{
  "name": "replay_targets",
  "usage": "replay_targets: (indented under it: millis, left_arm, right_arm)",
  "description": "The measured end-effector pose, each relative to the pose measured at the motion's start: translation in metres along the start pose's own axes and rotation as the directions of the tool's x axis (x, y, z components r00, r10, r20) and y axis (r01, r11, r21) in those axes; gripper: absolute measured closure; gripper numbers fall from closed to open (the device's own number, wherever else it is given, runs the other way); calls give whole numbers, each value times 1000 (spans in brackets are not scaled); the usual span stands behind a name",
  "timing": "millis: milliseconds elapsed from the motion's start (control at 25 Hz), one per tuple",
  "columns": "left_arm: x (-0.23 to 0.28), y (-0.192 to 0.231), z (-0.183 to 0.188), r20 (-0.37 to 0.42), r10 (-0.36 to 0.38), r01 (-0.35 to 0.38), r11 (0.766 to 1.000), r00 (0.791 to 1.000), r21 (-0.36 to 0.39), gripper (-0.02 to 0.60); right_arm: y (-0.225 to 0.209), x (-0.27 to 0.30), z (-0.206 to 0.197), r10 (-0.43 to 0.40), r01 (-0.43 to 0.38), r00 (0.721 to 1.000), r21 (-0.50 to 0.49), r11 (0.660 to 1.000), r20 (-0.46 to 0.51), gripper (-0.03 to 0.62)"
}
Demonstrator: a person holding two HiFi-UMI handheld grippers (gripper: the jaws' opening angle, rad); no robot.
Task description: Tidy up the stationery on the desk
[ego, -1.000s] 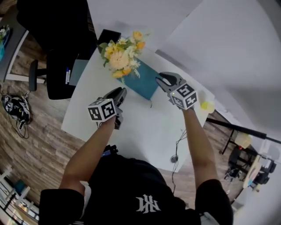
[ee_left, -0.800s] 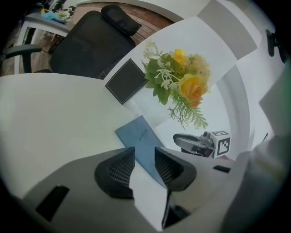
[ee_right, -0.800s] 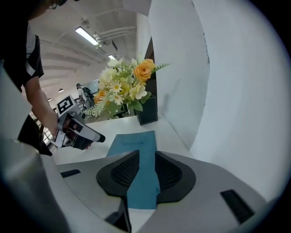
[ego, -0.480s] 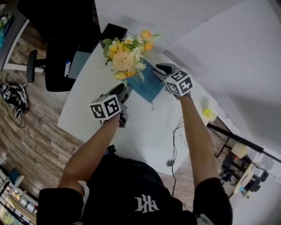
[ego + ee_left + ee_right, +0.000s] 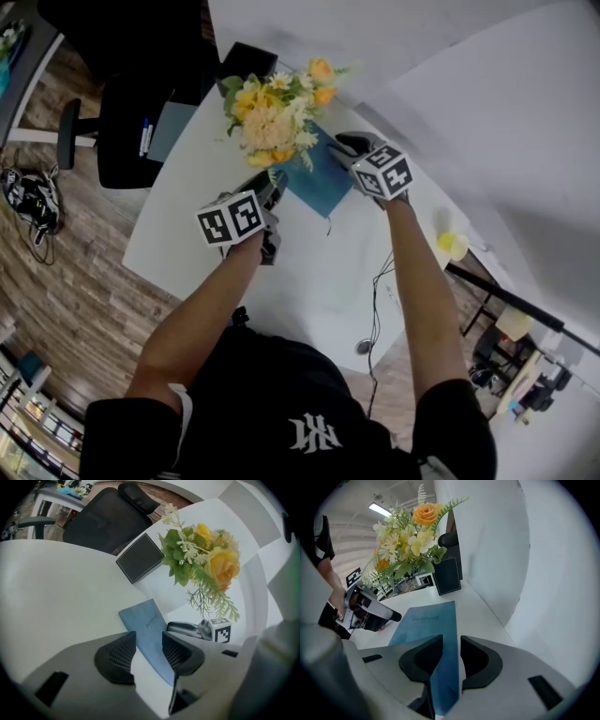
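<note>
A blue notebook [image 5: 314, 180] lies flat on the white desk [image 5: 187, 234], just in front of the flower bunch. My left gripper [image 5: 270, 186] is at its left edge. In the left gripper view the jaws stand open, and the blue notebook [image 5: 147, 625] shows through the gap of the left gripper [image 5: 149, 649]. My right gripper [image 5: 343, 144] is at the notebook's far right end. Its jaws stand open astride the edge of the notebook [image 5: 426, 620], which runs between them through the right gripper [image 5: 451, 660]. Whether the pads touch the cover I cannot tell.
A bunch of yellow and white flowers [image 5: 272, 108] stands right behind the notebook. A black book-like slab [image 5: 246, 61] sits at the desk's far corner. A thin cable [image 5: 377, 298] trails off the near edge. A yellow object [image 5: 450, 246] is at the right. A black chair [image 5: 131, 141] stands left of the desk.
Both grippers have moved forward to the blue notebook: the right one to its far end by the flowers, the left one slightly towards its left edge.
</note>
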State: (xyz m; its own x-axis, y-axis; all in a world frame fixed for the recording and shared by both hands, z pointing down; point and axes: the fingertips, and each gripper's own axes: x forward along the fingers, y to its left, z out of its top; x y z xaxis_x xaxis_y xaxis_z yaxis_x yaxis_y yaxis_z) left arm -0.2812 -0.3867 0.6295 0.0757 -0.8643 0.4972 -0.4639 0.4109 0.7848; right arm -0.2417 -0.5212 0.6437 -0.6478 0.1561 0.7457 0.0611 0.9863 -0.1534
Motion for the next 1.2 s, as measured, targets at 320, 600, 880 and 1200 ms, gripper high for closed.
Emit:
replay_targets:
  millis: [320,600,880,1200]
  left_arm:
    - [6,-1,-4,-26,16,-16,1000,1000,11,417]
    - [5,0,-8,-95,31,-19,993,995,121,417]
    - [-1,-3,-27,-269,93,25,914,958,404,419]
    - [-20,-8,-67,-389,127,122,823,912,555,417]
  right_arm:
    - [3,1,-2,-2,3,1000,30,1000,-5,474]
    - [18,-13,-25,3,-1,1000,102,995,-13,474]
    - [59,-38,-67,-40,44,999,207,977,-26,474]
    - [120,-63,-117,-75,87,996,306,948,-51,476]
